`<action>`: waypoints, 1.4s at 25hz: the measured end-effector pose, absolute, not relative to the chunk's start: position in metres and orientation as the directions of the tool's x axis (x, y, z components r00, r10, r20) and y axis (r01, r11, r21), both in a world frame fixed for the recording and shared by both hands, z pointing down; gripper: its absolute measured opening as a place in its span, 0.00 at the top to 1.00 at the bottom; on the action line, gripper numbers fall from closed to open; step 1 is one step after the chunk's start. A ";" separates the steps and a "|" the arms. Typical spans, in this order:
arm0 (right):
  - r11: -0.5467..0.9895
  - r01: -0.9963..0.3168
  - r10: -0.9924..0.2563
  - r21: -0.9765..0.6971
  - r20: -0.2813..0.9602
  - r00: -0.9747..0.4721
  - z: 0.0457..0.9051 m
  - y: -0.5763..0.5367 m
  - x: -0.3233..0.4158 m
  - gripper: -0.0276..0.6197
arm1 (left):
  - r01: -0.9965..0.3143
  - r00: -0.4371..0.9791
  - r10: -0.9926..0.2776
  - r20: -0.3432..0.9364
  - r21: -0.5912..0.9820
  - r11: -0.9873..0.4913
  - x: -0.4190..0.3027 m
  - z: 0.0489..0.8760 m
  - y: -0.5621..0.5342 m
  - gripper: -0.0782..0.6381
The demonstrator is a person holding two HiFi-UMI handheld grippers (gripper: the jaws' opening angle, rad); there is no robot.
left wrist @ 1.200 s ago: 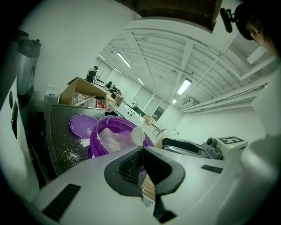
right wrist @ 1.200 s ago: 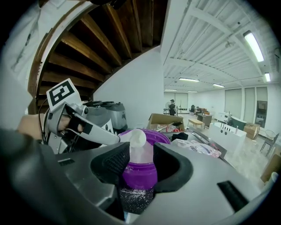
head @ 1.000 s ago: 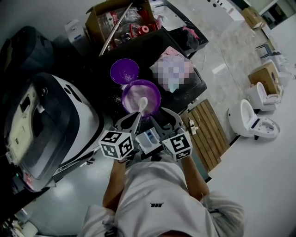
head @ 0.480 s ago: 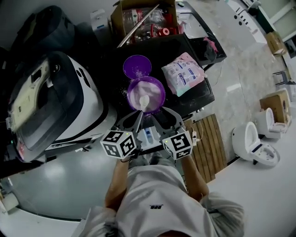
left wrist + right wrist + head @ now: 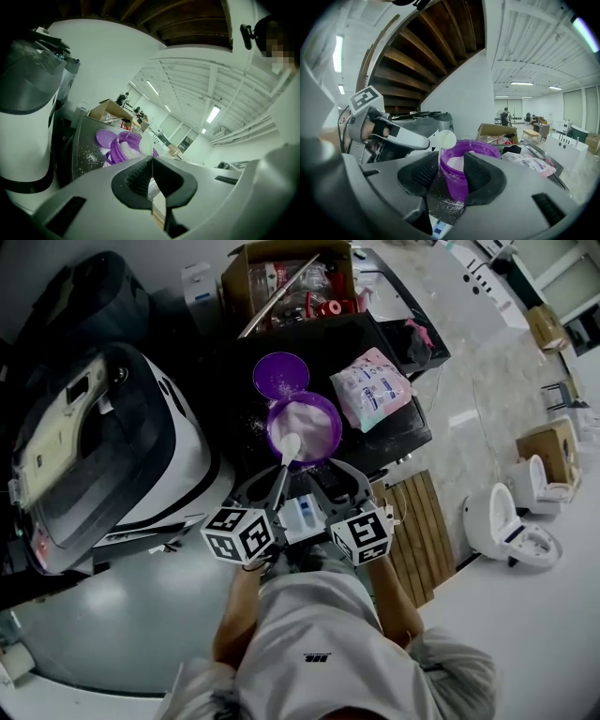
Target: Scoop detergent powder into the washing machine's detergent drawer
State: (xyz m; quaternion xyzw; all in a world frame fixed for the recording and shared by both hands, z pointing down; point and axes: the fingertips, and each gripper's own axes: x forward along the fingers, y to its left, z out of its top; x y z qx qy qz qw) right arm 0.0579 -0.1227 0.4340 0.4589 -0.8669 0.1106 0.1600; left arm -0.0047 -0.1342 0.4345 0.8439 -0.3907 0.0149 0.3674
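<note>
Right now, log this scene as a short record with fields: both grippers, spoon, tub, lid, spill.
left gripper: fingers shut on the spoon handle
spoon: white, bowl at the tub's near rim
right gripper: fingers apart, holding nothing, tub ahead of them
tub: purple, open, white powder inside
lid: purple, off, lying behind the tub
spill: powder grains on the black top, left of the tub

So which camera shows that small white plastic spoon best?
The head view: it shows the whole white plastic spoon from above, bowl over the purple tub of powder, handle running back into the left gripper. The right gripper view shows only its bowl, side-on; the left gripper view, just the bowl beyond shut jaws.
</note>
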 end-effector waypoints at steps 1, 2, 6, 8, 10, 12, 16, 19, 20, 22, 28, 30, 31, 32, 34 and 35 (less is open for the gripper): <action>0.549 -0.835 -0.764 -0.040 0.380 -0.521 0.433 -0.119 0.055 0.71 | -0.666 0.699 -0.645 0.309 0.610 -0.429 -0.009 0.435 -0.132 0.87; 0.544 -0.838 -0.767 -0.036 0.383 -0.514 0.433 -0.116 0.053 0.71 | -0.662 0.703 -0.642 0.306 0.612 -0.433 -0.012 0.435 -0.129 0.87; 0.521 -0.853 -0.781 -0.022 0.391 -0.487 0.435 -0.100 0.042 0.71 | -0.645 0.720 -0.627 0.298 0.620 -0.447 -0.028 0.437 -0.116 0.87; 0.509 -0.860 -0.787 -0.018 0.396 -0.474 0.435 -0.090 0.038 0.71 | -0.639 0.727 -0.620 0.295 0.622 -0.453 -0.035 0.438 -0.108 0.87; 0.498 -0.867 -0.793 -0.013 0.399 -0.461 0.436 -0.081 0.035 0.71 | -0.633 0.733 -0.614 0.292 0.623 -0.460 -0.040 0.438 -0.100 0.87; 0.489 -0.873 -0.798 -0.008 0.399 -0.451 0.436 -0.072 0.032 0.71 | -0.628 0.739 -0.608 0.291 0.624 -0.465 -0.044 0.440 -0.091 0.87; 0.481 -0.877 -0.801 -0.004 0.405 -0.441 0.438 -0.053 0.028 0.71 | -0.629 0.741 -0.603 0.295 0.620 -0.470 -0.050 0.446 -0.074 0.87; 0.484 -0.875 -0.796 -0.007 0.411 -0.444 0.441 -0.039 0.028 0.71 | -0.629 0.740 -0.605 0.295 0.622 -0.467 -0.050 0.448 -0.061 0.87; 0.486 -0.874 -0.795 -0.008 0.412 -0.445 0.442 -0.035 0.028 0.71 | -0.630 0.739 -0.605 0.296 0.622 -0.465 -0.050 0.449 -0.057 0.87; 0.490 -0.871 -0.791 -0.010 0.415 -0.450 0.443 -0.029 0.030 0.71 | -0.634 0.735 -0.607 0.302 0.622 -0.459 -0.049 0.451 -0.050 0.87; 0.529 -0.848 -0.761 -0.033 0.426 -0.490 0.454 -0.010 0.041 0.71 | -0.669 0.699 -0.629 0.340 0.621 -0.407 -0.044 0.468 -0.024 0.87; 0.550 -0.834 -0.742 -0.043 0.433 -0.512 0.461 -0.005 0.044 0.71 | -0.684 0.681 -0.643 0.350 0.619 -0.387 -0.041 0.473 -0.016 0.87; 0.563 -0.825 -0.731 -0.047 0.437 -0.523 0.463 -0.003 0.046 0.71 | -0.690 0.671 -0.652 0.353 0.618 -0.376 -0.040 0.475 -0.013 0.87; 0.576 -0.816 -0.720 -0.052 0.441 -0.536 0.465 0.000 0.048 0.71 | -0.697 0.661 -0.661 0.356 0.618 -0.364 -0.038 0.476 -0.009 0.87; 0.601 -0.797 -0.699 -0.061 0.444 -0.561 0.469 0.005 0.053 0.71 | -0.710 0.639 -0.679 0.361 0.616 -0.341 -0.034 0.479 -0.002 0.87; 0.613 -0.788 -0.689 -0.065 0.444 -0.573 0.470 0.007 0.055 0.71 | -0.717 0.627 -0.689 0.363 0.614 -0.330 -0.032 0.481 0.001 0.87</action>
